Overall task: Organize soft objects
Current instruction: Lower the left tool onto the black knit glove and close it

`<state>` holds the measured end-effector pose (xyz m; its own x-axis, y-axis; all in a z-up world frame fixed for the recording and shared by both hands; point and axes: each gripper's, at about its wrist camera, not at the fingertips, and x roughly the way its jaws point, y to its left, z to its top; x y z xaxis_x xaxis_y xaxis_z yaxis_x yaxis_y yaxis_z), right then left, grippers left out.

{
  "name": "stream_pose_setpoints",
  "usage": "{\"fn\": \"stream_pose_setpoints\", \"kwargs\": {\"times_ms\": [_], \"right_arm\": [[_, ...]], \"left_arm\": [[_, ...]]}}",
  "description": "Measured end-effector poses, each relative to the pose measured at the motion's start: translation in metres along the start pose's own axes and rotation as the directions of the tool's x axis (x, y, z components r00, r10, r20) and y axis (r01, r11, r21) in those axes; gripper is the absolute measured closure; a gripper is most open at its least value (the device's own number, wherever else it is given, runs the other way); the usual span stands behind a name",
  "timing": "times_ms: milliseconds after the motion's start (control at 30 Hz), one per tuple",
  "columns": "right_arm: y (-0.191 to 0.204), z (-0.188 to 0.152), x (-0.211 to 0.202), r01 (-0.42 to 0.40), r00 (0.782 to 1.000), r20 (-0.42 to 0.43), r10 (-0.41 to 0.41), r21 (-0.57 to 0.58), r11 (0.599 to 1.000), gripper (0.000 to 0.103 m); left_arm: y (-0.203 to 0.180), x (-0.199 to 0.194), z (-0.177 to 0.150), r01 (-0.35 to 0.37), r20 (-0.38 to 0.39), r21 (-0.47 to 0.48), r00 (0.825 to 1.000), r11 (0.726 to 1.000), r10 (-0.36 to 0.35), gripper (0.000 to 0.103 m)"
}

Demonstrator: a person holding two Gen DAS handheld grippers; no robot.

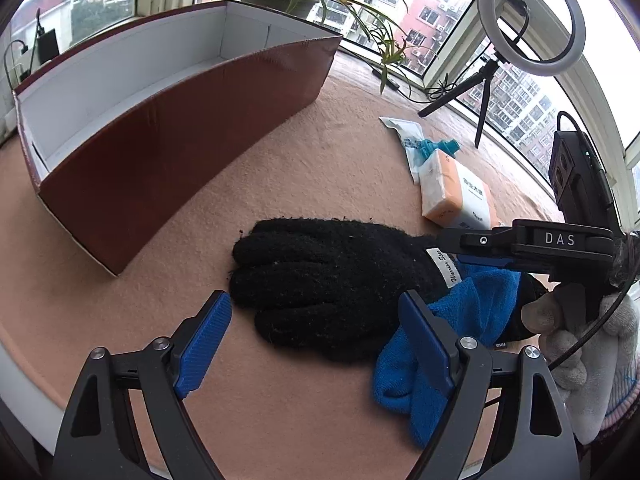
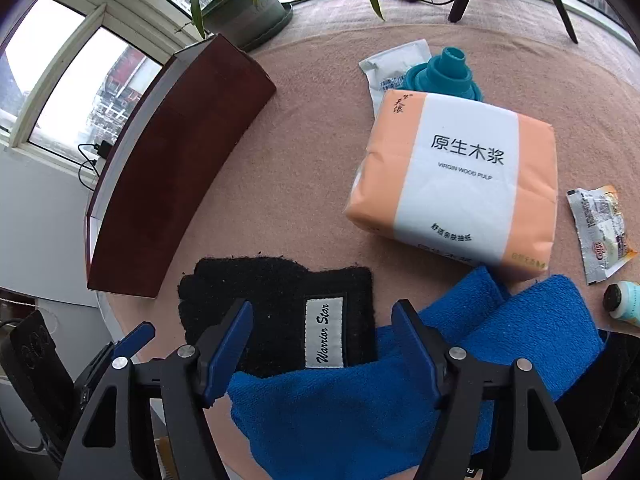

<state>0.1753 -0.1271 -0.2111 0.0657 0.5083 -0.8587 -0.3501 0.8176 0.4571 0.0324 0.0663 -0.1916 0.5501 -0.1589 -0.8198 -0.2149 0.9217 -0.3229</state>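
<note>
- We see the left gripper (image 1: 316, 332) with its blue pads spread wide and nothing between them, hovering just above the black knit glove (image 1: 320, 276).
- The glove lies flat on the tan table cloth (image 1: 280, 160), its fingers pointing toward the brown box (image 1: 180, 128), which stands open-topped with a white inside, a little apart from the glove.
- The glove's cuff, with its white label, touches and partly overlaps the blue towel (image 1: 452, 344) that lies crumpled beside it.
- We see the right gripper (image 2: 322, 344) likewise gaping wide and holding nothing, poised above the glove's cuff (image 2: 280, 320) and the blue towel (image 2: 400, 380).
- In the left view the right gripper (image 1: 472, 248) comes in from the side, low over the cuff, held by a hand in a pale work glove (image 1: 576, 344).
- Beyond the towel sits an orange-and-white tissue pack (image 2: 456, 176), touching the towel's far edge.
- Behind the pack we see a teal funnel-like piece (image 2: 444, 72) on a white sachet (image 2: 384, 68).
- To the right lie a snack packet (image 2: 600, 232) and a small bottle (image 2: 624, 300).
</note>
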Motion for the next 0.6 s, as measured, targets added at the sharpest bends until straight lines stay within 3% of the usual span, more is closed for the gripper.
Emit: {"fn": "stream_pose_setpoints", "kwargs": {"times_ms": [400,600], "right_arm": [[0.009,0.007,0.022,0.008,0.997,-0.081,-0.009,-0.019,1.0,0.045],[0.009,0.008,0.027,0.015,0.995,-0.094,-0.017,-0.019,1.0,0.052]], "left_arm": [[0.0,0.028,0.008,0.038,-0.068,-0.037,0.997,0.999,-0.041,0.018],[0.0,0.037,0.011,0.062,-0.089,-0.066,0.994,0.996,-0.068,0.04]]}}
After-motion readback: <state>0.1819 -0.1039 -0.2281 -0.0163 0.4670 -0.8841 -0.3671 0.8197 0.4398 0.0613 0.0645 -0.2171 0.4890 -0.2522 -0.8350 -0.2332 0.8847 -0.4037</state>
